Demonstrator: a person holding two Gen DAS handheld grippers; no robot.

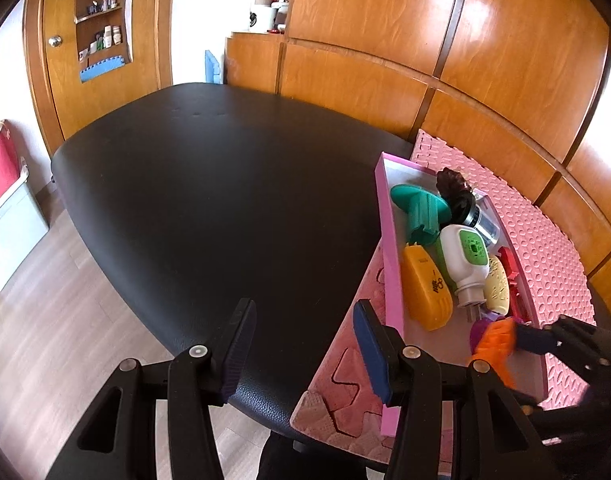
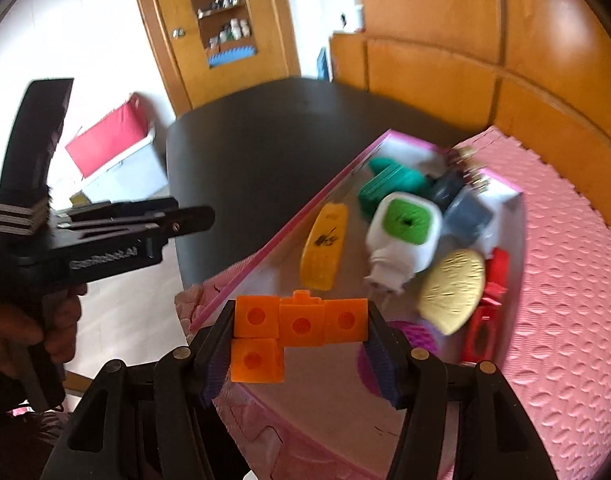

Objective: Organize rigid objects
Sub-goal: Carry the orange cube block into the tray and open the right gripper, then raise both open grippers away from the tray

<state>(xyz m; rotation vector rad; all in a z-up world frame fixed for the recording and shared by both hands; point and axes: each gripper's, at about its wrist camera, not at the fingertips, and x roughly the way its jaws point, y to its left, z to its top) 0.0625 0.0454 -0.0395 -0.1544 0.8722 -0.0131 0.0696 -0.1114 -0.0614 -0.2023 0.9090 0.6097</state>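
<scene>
My right claw (image 2: pixel 299 354) squeezes the orange block piece (image 2: pixel 293 326) tight from both sides, so it cannot fall. I hold it just above the near end of the pink box (image 2: pixel 281 236), because I think that is where it goes with the other hard things. The box sits on a pink foam mat (image 2: pixel 565 280) on the black table (image 2: pixel 245 140). In the box lie a yellow toy (image 2: pixel 323 252), a white and green plug thing (image 2: pixel 403 236), a teal piece (image 2: pixel 389 180) and some red bits (image 2: pixel 491 292), though they look blurry here.

My left claw (image 1: pixel 301 354) is wide and holds nothing. It waits over the table edge, out of the way.

My left camera shows the box things sharp, and a dark brown lump (image 1: pixel 451 182) at the far end. My right camera shows how the block sits between my fingers.
</scene>
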